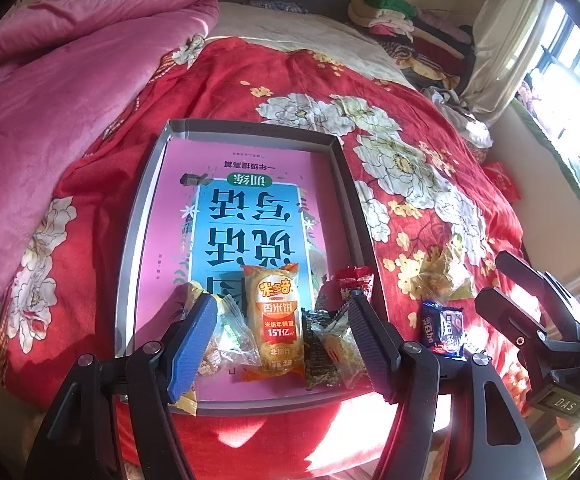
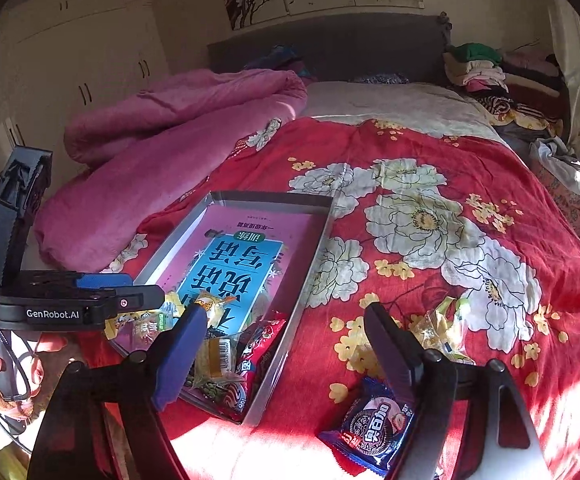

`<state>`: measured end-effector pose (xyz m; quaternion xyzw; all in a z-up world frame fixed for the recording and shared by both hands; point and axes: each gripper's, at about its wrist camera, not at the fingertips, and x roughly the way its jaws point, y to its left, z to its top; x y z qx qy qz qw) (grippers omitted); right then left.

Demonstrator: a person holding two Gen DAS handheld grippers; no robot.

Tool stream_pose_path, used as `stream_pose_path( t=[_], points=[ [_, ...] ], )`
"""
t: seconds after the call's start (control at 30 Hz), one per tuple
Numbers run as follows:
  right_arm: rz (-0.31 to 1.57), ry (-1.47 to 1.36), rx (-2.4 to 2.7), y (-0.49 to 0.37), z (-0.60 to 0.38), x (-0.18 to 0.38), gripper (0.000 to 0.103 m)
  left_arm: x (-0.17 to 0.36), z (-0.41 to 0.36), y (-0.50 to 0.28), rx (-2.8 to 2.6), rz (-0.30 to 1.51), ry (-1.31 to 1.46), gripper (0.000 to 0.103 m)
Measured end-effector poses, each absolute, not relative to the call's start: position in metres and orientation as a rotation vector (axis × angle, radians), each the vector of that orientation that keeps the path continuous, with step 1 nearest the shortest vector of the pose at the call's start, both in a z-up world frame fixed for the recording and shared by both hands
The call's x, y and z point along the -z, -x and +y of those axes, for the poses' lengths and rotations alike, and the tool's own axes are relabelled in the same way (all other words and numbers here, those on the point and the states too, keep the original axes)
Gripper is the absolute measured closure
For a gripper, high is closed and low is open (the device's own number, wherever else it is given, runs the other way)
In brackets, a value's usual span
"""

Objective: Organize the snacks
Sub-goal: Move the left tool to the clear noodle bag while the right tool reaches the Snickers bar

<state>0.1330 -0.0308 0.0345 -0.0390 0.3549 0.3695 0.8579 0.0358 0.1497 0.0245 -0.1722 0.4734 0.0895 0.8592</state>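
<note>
Left wrist view. Our left gripper [image 1: 279,330] hangs over the near end of the grey tray [image 1: 149,204], fingers spread, nothing pinched. No earlier picture here, so we note only the stance. Between the fingers lies the orange rice-cracker packet [image 1: 275,322], flat on the pink and blue book cover [image 1: 245,216] that lines the tray floor. Just inside the blue-padded finger [image 1: 193,344] sits a clear yellow-edged packet [image 1: 225,340]; just inside the other finger, a dark-and-clear wrapped snack [image 1: 328,346]. Beyond that finger's tip, a small red packet [image 1: 354,278] rests against the tray's wall. Outside the tray, past the same finger, a blue Oreo packet [image 1: 442,330] lies on the red floral bedspread [image 1: 249,92], with a yellow-green clear packet [image 1: 444,276] farther off. Our right gripper [image 1: 530,312] shows at that edge, jaws apart.

Right wrist view. Our right gripper [image 2: 285,360] has its fingers spread wide, holding nothing. The Oreo packet [image 2: 370,428] lies on the bedspread [image 2: 410,152] beneath and just inside the dark finger [image 2: 394,356]. The yellow-green packet [image 2: 446,328] lies beyond that finger, outside the gap. The tray [image 2: 314,268] sits beyond the blue finger [image 2: 181,356], its near corner crowded with packets, the red one [image 2: 257,340] among them. The left gripper [image 2: 85,296] reaches over the tray from the far side of the blue finger. A pink quilt [image 2: 161,152] is bunched well beyond.
</note>
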Motion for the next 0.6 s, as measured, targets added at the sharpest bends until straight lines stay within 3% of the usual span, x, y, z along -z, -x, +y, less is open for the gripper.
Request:
stream_pose_path(
  t=[0.6],
  points=[
    [0.710, -0.026, -0.597, -0.161, -0.118, -0.047, 0.015, -0.040, 0.107, -0.055, -0.088, 0.988, 0.320, 0.033]
  ],
)
